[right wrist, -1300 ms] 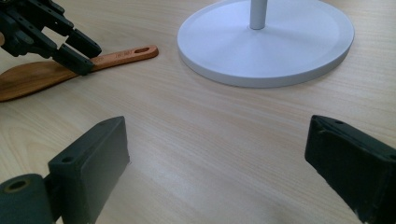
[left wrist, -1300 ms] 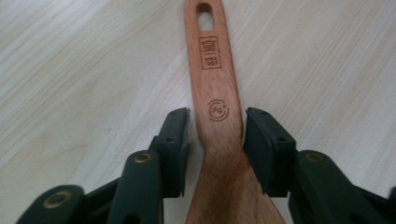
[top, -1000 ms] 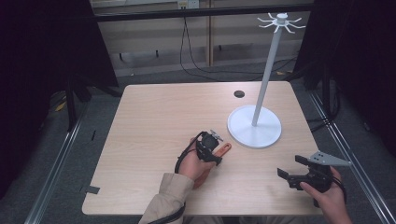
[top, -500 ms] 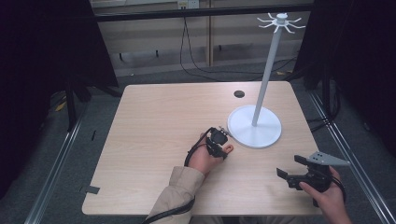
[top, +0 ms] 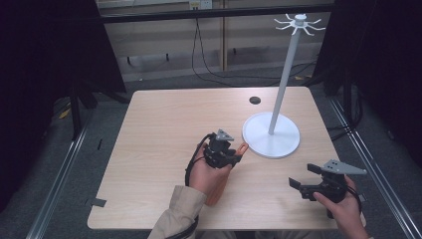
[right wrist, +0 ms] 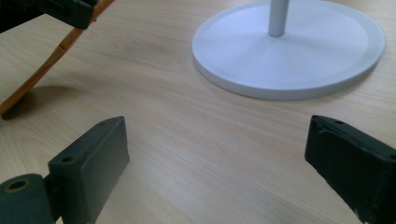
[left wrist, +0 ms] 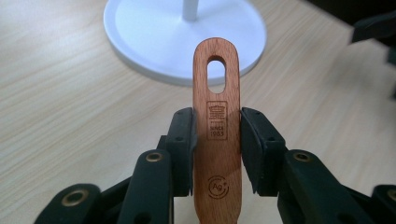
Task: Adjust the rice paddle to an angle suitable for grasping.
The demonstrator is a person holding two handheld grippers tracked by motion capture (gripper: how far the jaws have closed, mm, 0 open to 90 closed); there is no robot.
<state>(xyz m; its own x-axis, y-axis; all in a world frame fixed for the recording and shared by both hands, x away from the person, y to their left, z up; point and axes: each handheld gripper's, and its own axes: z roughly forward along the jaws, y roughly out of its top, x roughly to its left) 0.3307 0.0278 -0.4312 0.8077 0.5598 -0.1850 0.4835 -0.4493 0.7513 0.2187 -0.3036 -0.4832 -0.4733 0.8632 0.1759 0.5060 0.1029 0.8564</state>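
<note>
Near the desk's (top: pixel 164 149) front middle, left gripper (left wrist: pixel 215 135) clamping both jaws on the flat reddish-brown wooden utensil handle with the slotted hanging hole (left wrist: pixel 216 116), having just been closing on it. Tilting the slotted end up toward the white round-based stand with the hooked top (top: pixel 278 124); far end probably resting on the desk, though partly hidden by the hand. Right gripper (right wrist: pixel 217 158) hovering near the front right, jaws standing wide apart, gripping nothing. Keeping the grip square and below the slot, leaving the hole free for a hook; lifting slowly, avoiding the base.
</note>
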